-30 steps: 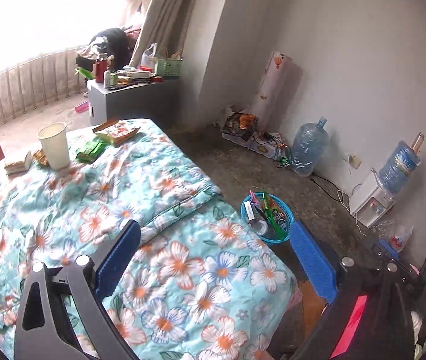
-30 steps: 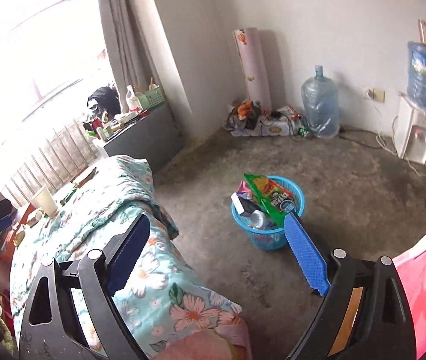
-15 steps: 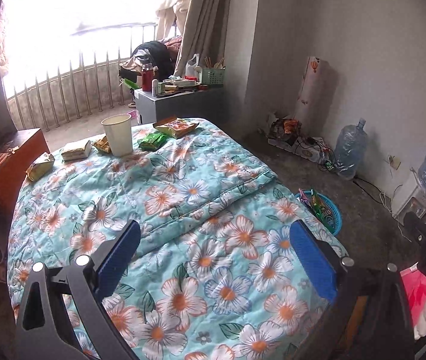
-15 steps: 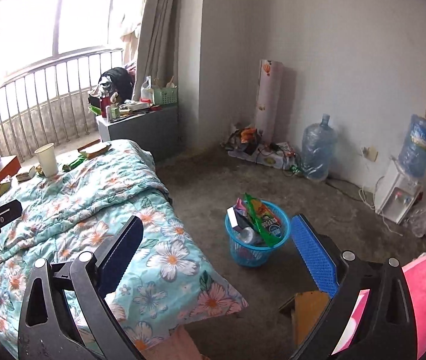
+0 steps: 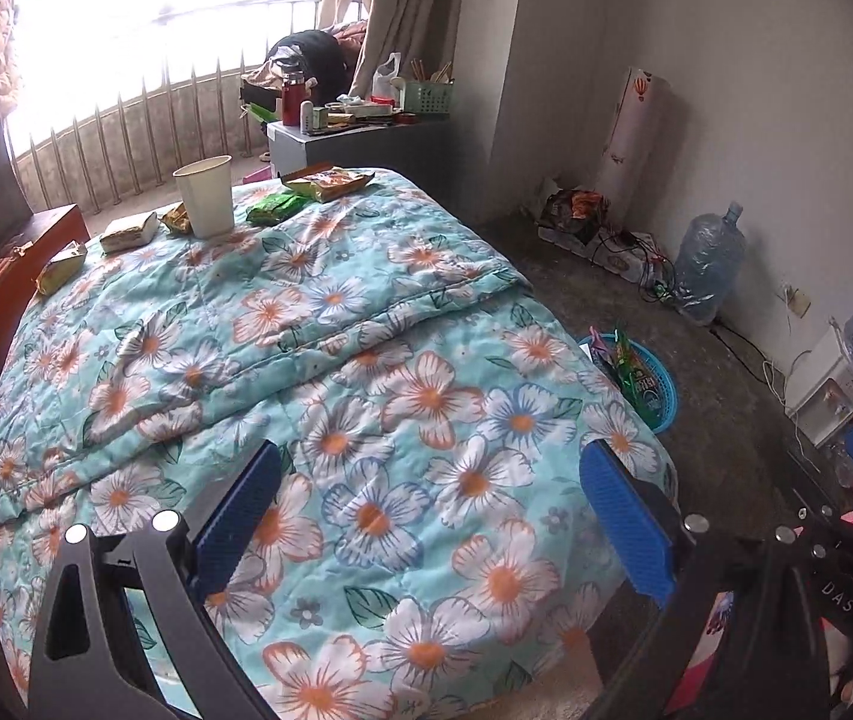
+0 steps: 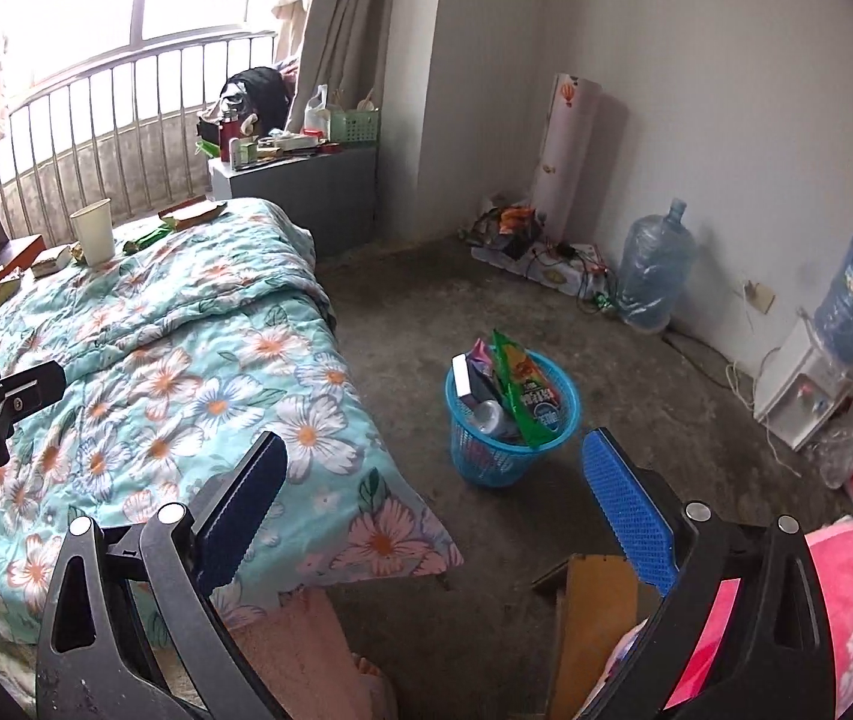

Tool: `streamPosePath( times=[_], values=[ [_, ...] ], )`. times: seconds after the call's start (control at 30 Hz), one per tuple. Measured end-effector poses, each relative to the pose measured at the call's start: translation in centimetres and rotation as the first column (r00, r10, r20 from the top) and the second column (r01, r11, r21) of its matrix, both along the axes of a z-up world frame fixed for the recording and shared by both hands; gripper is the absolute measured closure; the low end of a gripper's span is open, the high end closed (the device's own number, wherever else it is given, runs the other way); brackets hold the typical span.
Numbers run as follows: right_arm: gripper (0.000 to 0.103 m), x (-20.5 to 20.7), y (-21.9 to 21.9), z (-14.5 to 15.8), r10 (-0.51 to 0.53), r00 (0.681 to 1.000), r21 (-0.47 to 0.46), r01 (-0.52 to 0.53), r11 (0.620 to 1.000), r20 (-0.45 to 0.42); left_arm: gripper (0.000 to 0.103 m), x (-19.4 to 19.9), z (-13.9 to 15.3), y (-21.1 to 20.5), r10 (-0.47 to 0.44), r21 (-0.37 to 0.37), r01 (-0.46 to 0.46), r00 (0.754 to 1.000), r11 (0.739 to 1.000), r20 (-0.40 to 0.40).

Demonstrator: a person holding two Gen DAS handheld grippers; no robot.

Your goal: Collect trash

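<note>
Crinkled foil wrappers and small packets are scattered along the far end of the bed (image 5: 366, 360): a green wrapper (image 5: 275, 208) and an orange-brown snack packet (image 5: 330, 183) to the right of a white paper cup (image 5: 205, 196), and a pale packet (image 5: 129, 232) and a yellowish one (image 5: 60, 267) to its left. The cup is seen standing upright on the floral quilt. On the floor to the right of the bed, a blue basket (image 6: 513, 420) is found, already holding a green snack bag (image 6: 525, 387), a can and a small box. The basket is well apart from the wrappers on the bed.

The left claw (image 5: 429, 516) is held over the near part of the quilt with its blue pads spread wide and nothing between them. The right claw (image 6: 435, 504) is likewise released, its jaws having just been opened further, with only the bed corner and bare floor seen between them.

Beyond the bed, a grey desk (image 6: 306, 183) crowded with bottles and a green basket is seen by the barred window. Against the right wall, a water jug (image 6: 654, 264) and a dispenser (image 6: 810, 384) are placed.
</note>
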State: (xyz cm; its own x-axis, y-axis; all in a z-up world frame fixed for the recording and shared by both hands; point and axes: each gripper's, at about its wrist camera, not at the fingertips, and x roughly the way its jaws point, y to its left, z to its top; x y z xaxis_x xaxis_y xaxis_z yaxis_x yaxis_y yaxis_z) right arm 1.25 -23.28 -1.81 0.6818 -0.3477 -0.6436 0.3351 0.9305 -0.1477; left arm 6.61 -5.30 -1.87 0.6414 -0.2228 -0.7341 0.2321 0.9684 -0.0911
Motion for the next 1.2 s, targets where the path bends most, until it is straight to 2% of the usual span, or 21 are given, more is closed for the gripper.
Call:
streamPosePath(
  times=[0.2, 0.53, 1.2],
  values=[
    [0.008, -1.1, -2.3, -0.9, -0.043, 0.999, 0.019, 0.043, 0.999, -0.03, 0.006, -0.4, -0.6, -2.2, -0.008, 0.058, 0.008, 1.0, 0.998, -0.004],
    [0.008, -1.3, -4.5, -1.4, -0.073, 0.996, 0.026, 0.074, 0.997, -0.046, 0.006, 0.1, -0.3, -4.1, -0.022, 0.082, 0.023, 1.0, 0.996, -0.013],
    [0.008, -0.6, -5.2, -1.2, -0.061, 0.997, 0.007, 0.062, 0.998, -0.051, 0.006, 1.0, -0.9, -5.1, -0.04, 0.061, 0.044, 0.998, 0.997, -0.055]
  ],
)
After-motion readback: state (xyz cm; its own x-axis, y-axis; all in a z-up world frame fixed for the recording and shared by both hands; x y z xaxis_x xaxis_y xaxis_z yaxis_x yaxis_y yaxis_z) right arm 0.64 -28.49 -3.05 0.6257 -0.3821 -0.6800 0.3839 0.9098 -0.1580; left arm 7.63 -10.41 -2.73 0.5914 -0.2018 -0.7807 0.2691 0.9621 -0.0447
